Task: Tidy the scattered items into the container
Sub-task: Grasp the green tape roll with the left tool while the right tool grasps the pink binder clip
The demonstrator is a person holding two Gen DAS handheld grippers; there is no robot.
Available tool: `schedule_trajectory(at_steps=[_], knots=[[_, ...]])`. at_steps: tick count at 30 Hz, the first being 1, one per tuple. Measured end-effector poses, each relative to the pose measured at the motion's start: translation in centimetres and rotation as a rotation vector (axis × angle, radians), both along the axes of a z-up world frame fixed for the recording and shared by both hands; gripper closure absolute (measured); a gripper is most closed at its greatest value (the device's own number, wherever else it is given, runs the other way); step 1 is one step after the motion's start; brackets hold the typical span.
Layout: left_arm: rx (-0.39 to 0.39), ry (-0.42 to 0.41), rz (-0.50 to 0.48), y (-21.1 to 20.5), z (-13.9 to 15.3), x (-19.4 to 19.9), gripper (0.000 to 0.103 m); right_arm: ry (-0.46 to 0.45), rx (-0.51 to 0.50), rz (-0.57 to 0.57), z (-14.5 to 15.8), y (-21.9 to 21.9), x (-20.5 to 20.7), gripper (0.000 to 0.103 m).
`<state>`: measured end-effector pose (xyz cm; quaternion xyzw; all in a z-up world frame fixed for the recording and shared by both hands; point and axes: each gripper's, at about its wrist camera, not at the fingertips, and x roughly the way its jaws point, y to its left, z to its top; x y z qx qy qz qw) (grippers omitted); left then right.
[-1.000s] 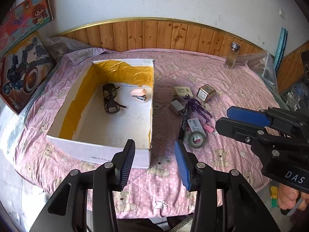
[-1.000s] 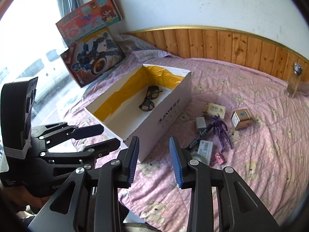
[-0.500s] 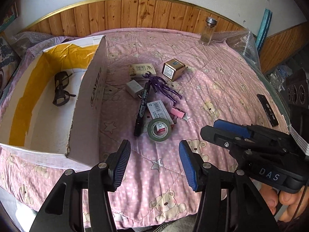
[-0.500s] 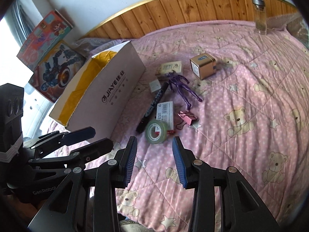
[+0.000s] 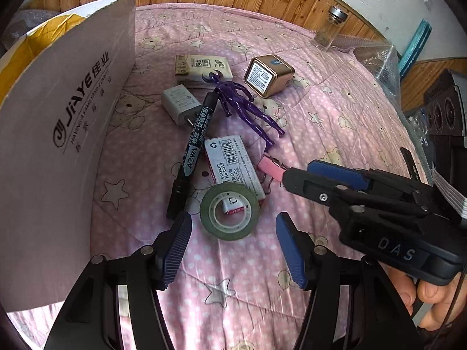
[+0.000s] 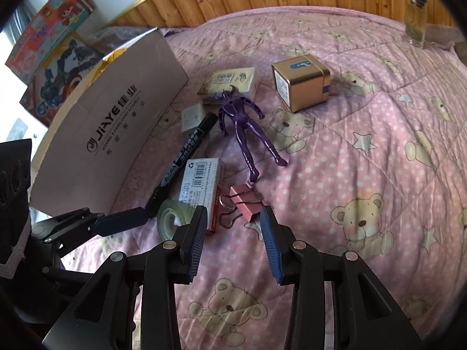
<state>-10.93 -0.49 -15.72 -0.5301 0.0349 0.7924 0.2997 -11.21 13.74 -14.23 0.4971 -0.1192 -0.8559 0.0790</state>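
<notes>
Pink bedspread [image 6: 364, 110] — both hand-held grippers spread wide, left [image 5: 233, 233] flanking the tape roll [image 5: 229, 210], right [image 6: 233, 218] over the binder clip [image 6: 243, 201].

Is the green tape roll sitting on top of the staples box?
Touching. In the left wrist view the tape roll overlaps the near end of the staples box, and the box's red end shows through the roll's hole.

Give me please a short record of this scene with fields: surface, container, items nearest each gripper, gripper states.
surface: pink quilted bedspread with bears
container: white cardboard box, items lie outside it
left gripper: open, green tape roll just ahead
right gripper: open, pink metal binder clip just ahead
other items: black marker pen, purple plastic figure, gold square tin
</notes>
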Motion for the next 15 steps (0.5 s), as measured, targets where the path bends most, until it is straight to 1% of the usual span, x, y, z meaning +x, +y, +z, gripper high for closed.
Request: schedule_trajectory(at_steps=[3,4,5,6,7,8,9,12,15], knots=[[-0.016,0.009,-0.006,0.8,-1.4,-0.7,0.042,-0.028,0.029,0.015,-1.8,-0.1,-1.3,0.061],[-0.026,0.005,0.0,0.9,-2.0,-0.9,0.042,-0.017,0.027,0.015,-1.9,0.0,-1.5,0.062],[-0.015,0.024,0.005,0.9,-2.1,-1.1,0.042,-0.006,0.02,0.018,-2.0,0.1,-1.7,0.062],[-0.005,0.042,-0.001,1.0,-2.1,-1.1,0.042,-0.005,0.017,0.021,-2.0,0.3,-1.9,0.063],[-0.008,0.049,-0.008,1.1,-2.2,-1.1,0.043,-0.001,0.018,0.019,-2.0,0.4,-2.0,0.067],[-0.005,0.058,-0.013,1.2,-2.2,-1.1,0.047,-0.001,0.015,0.016,-2.0,0.6,-2.2,0.068],[0.001,0.058,-0.018,1.2,-2.2,-1.2,0.053,0.0,0.005,0.018,-2.1,0.7,-2.3,0.069],[0.015,0.052,-0.024,1.0,-2.1,-1.4,0.054,0.008,0.0,0.018,-2.1,0.9,-2.3,0.072],[0.049,0.027,-0.016,0.3,-2.2,-1.7,0.054,0.008,-0.024,0.004,-2.0,1.1,-2.0,0.075]])
